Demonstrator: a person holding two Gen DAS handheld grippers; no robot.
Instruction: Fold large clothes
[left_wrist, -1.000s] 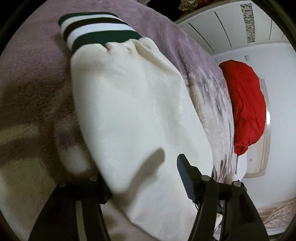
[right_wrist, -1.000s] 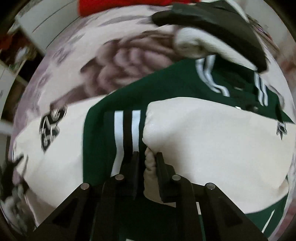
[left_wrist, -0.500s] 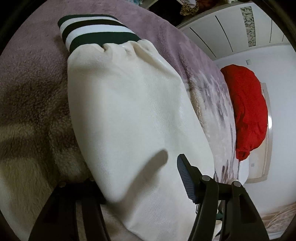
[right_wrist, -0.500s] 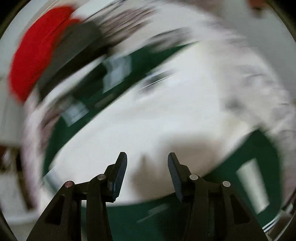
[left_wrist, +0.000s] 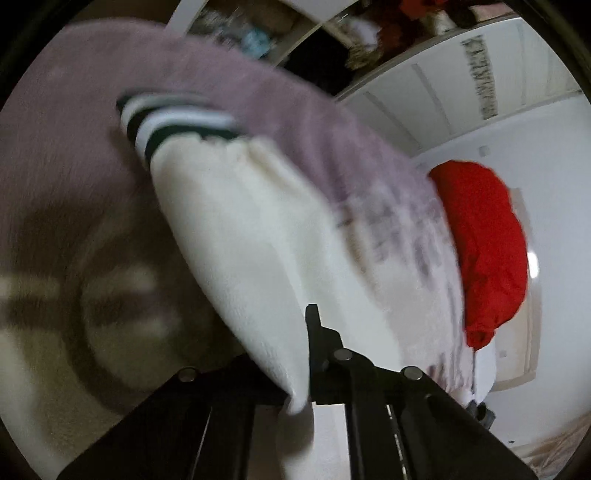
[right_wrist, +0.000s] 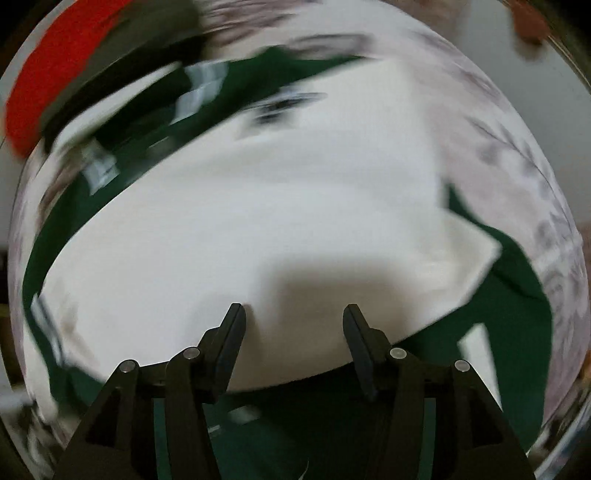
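— Where's your left gripper (left_wrist: 308, 354)?

— Clamped on the cream sleeve (left_wrist: 258, 236), which lies across the mauve blanket (left_wrist: 74, 177).

— And your right gripper (right_wrist: 293, 332)?

— Jaws opening, nothing pinched; it hovers over the jacket (right_wrist: 258, 206), probably its folded sleeve, though blur hides detail.

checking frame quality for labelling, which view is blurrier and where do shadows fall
Right wrist view: heavy motion smear across the green-and-cream jacket, with a soft grey shadow on the cream panel just ahead of the right gripper, whose jaws are opening. Left wrist view: milder blur; the cream sleeve with striped cuff stays readable, with dark shadow on the mauve fleece blanket.
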